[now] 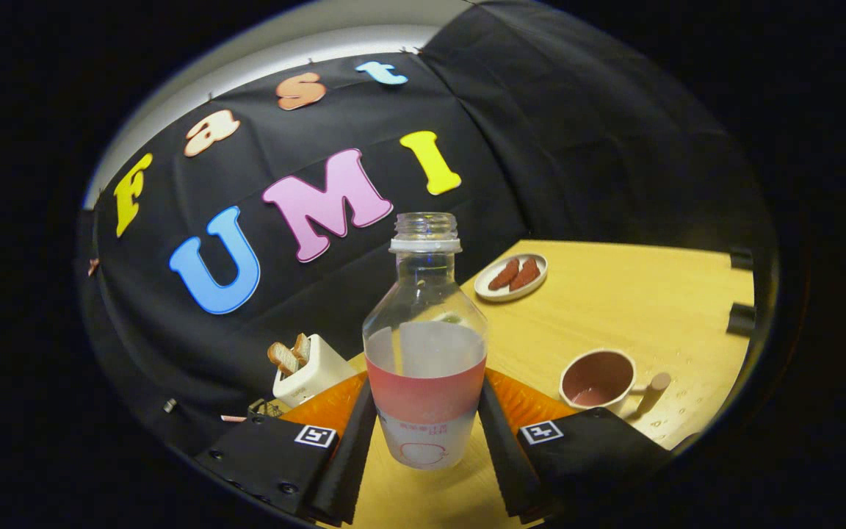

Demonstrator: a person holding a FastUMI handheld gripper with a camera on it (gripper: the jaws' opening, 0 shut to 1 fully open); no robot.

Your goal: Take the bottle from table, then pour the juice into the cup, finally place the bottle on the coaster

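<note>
Bottle of clear plastic stands upright between the two fingers of the tool in the gripper view, its mouth open with no cap on the threaded neck and a pale collar ring just below it. A label wraps its lower half, red in the upper band and white beneath, with a faint circular mark near the base. Cloudy, whitish juice fills it to about the top of the label, and the shoulder above is see-through. Both fingers lie against the bottle's sides at label height, clamped on it. Whether its base touches the wooden worktop or hangs just above it cannot be told.

Beyond the right finger sits a brown-lined cup with a stubby handle and a little pinkish liquid in the bottom. Further off lies a small plate with two reddish-brown pieces. Beyond the left finger stands a white toaster with toast poking up.
</note>
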